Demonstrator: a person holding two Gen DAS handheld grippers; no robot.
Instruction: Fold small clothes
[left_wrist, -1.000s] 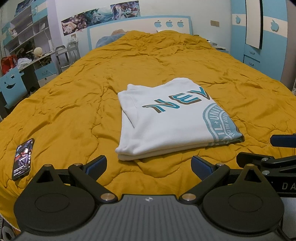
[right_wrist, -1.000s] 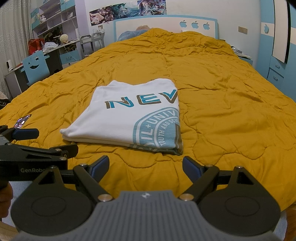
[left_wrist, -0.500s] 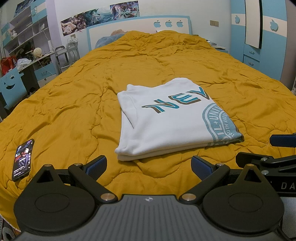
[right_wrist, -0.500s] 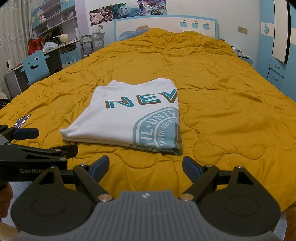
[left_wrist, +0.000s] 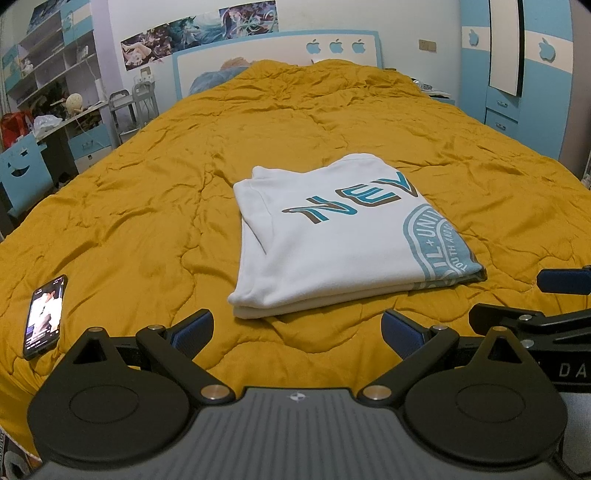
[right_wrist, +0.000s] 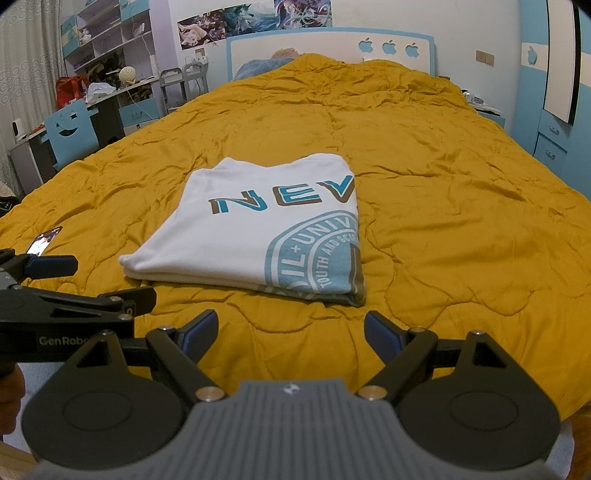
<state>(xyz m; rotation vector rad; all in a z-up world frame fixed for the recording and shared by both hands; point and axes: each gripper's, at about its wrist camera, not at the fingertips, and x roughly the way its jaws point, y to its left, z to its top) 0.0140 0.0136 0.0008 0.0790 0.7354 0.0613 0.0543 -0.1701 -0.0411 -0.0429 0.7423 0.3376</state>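
A white folded T-shirt with blue letters (left_wrist: 332, 240) lay flat in the middle of the frame, on a big wrinkled orange-yellow quilt (left_wrist: 166, 177). The left gripper (left_wrist: 297, 328) sat at the bottom, its blue-tipped fingers (left_wrist: 194, 326) spread wide and holding nothing. The right gripper (right_wrist: 291, 328) was wide open and empty too. A small black phone (left_wrist: 44, 315) rested on the quilt at the lower left.

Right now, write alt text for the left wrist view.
A folded white T-shirt printed with NEV lies on a mustard quilt. The open left gripper hovers just short of it, with a smartphone lying to its left and the right gripper at the right edge.
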